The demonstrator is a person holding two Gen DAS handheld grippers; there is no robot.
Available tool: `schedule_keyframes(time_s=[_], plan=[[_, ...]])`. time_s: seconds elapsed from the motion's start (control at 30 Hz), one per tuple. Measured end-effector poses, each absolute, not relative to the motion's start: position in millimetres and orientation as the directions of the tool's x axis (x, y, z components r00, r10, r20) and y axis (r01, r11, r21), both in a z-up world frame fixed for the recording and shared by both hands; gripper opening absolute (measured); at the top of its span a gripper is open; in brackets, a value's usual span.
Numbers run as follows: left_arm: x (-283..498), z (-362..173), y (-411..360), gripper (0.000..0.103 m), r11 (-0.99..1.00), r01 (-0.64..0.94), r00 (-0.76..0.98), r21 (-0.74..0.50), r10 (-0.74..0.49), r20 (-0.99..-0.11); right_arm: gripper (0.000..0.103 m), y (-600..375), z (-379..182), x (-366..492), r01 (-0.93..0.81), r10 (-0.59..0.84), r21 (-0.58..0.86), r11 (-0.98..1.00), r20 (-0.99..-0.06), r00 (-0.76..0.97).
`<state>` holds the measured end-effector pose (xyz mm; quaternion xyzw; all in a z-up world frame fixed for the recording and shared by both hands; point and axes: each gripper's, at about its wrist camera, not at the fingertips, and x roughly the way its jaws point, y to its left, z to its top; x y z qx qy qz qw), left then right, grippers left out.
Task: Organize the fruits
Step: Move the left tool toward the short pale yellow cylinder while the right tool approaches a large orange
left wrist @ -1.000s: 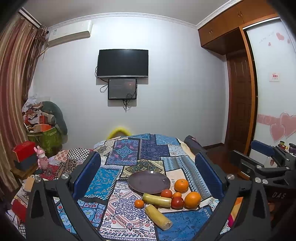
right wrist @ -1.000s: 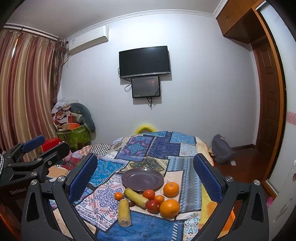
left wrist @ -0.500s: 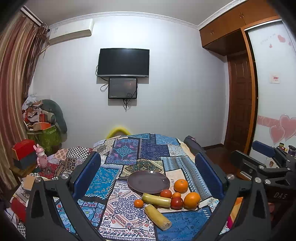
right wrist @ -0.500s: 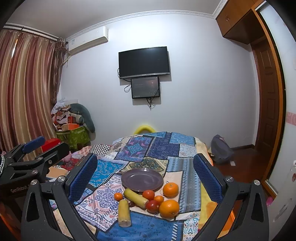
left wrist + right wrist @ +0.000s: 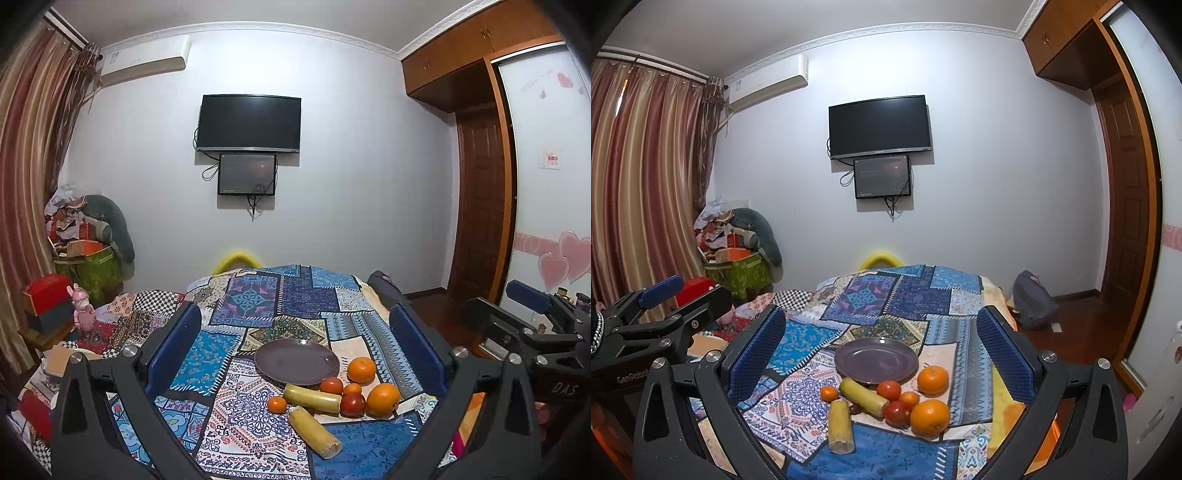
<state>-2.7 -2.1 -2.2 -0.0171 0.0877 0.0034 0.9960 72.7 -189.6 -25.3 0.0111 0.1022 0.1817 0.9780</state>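
An empty purple plate lies on a patchwork cloth over a table. In front of it lie two big oranges, small tangerines, red tomatoes and two yellow-green cut stalks. My left gripper is open and empty, held above and short of the fruit. My right gripper is open and empty, likewise above the fruit. Each gripper shows at the edge of the other's view.
The patchwork cloth drapes over the table edges. Clutter and boxes stand at the left by the curtain. A grey bag sits on the floor at the right. A TV hangs on the far wall.
Both views have shifted only slightly; the grippers stay open and the fruit has not moved.
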Motion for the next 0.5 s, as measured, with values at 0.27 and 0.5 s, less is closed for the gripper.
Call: schedule_keyframes(time_s=[0.27, 0.5], plan=[[-2.6, -3.2, -0.5, 0.103, 0.999, -0.010, 0.984, -0.044, 0.002, -0.179, 0.103, -189.7, -24.8, 71.9, -0.357, 0.361, 0.059, 0.932, -0.197, 0.911], [0.8, -5.0, 2.2, 0.103, 0.998, -0.004, 0.981, -0.057, -0.007, -0.194, 0.103, -189.6, -26.4, 74.2, -0.360, 0.364, 0.061, 0.931, -0.210, 0.907]])
